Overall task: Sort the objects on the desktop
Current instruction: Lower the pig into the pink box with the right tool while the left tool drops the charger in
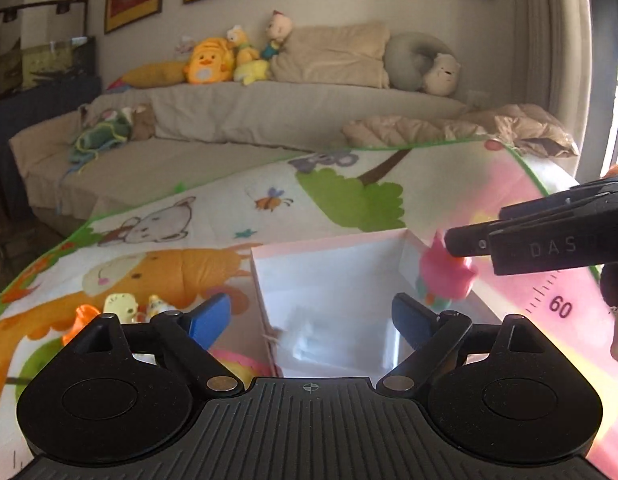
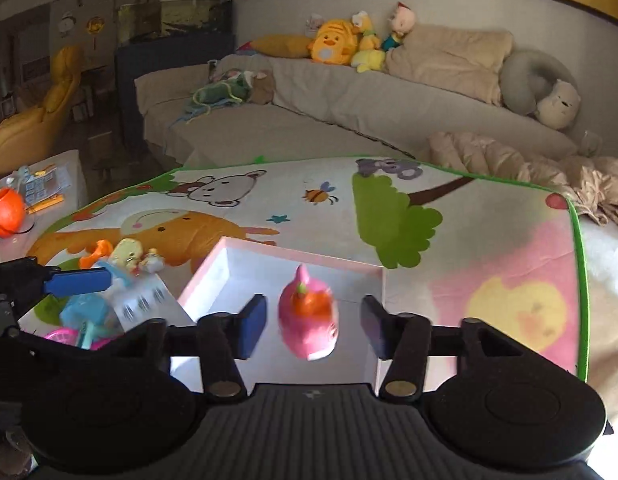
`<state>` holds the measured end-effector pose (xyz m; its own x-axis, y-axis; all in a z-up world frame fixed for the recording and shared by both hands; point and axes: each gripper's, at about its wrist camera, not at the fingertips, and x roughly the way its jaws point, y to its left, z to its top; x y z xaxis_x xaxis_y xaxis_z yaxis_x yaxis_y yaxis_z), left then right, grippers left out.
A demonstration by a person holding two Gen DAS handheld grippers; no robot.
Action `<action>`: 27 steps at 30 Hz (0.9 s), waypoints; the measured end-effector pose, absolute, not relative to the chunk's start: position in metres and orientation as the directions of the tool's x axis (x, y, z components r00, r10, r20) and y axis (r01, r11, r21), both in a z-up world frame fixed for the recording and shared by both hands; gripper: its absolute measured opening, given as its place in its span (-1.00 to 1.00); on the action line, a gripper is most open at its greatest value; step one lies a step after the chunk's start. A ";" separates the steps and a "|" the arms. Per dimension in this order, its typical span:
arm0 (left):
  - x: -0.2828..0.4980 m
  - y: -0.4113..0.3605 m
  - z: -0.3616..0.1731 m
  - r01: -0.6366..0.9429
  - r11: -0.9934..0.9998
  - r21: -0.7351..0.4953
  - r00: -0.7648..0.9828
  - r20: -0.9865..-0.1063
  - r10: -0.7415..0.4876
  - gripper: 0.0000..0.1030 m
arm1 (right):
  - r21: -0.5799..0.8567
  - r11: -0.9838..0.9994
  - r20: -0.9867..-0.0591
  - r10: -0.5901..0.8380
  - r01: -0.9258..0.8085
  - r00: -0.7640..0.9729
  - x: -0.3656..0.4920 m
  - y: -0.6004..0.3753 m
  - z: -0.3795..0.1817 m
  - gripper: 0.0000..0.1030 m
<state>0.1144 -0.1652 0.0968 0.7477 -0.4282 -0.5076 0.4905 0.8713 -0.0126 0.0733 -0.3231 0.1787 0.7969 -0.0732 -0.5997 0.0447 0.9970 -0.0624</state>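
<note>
Box (image 2: 213, 268) first: white inside, pink at the rim, it sits on the cartoon play mat (image 2: 489, 248) in front of me, open side up, which is why I bring both tools over it. My right gripper (image 2: 313, 326) stands parted, and the pink toy (image 2: 309, 320) with its orange tuft hangs between the blue pads with a gap showing on either side, so I judge it let go over the box (its blurred edge suggests it is dropping, though I cannot tell whether it touches the floor of the box yet). From the left wrist view the same pink toy (image 1: 449, 272) shows at the box's right wall, just under the black tip of the right tool. My left gripper (image 1: 311, 318) is spread wide above the near left part of the box (image 1: 329, 264) and carries nothing; something pale and blurred lies low in the box beneath it, too smeared to name. The rest of the sorting waits to the left of the box: an orange piece (image 2: 96, 252), a pale yellow figure (image 2: 127, 254), a small white figure (image 2: 153, 262) and a light blue toy (image 2: 85, 314) in a loose cluster on the mat, near enough for my left side to reach. The beige sofa (image 2: 349, 96) with its plush toys lies far behind and plays no part.
</note>
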 end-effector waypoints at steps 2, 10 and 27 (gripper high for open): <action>0.114 -0.156 0.093 0.475 0.880 -0.014 0.758 -0.502 -0.417 0.89 | -0.077 0.994 -0.599 -0.111 0.081 0.793 0.079 -0.336 0.170 0.25; 0.095 -0.059 0.064 0.211 0.977 0.024 0.841 -0.514 -0.169 0.96 | -0.075 0.983 -0.684 -0.174 0.168 0.709 0.111 -0.367 0.101 0.20; 0.080 0.053 0.006 -0.176 0.984 -0.002 0.775 -0.617 0.137 0.98 | -0.181 0.981 -0.665 -0.065 -0.076 0.744 0.158 -0.251 0.079 0.22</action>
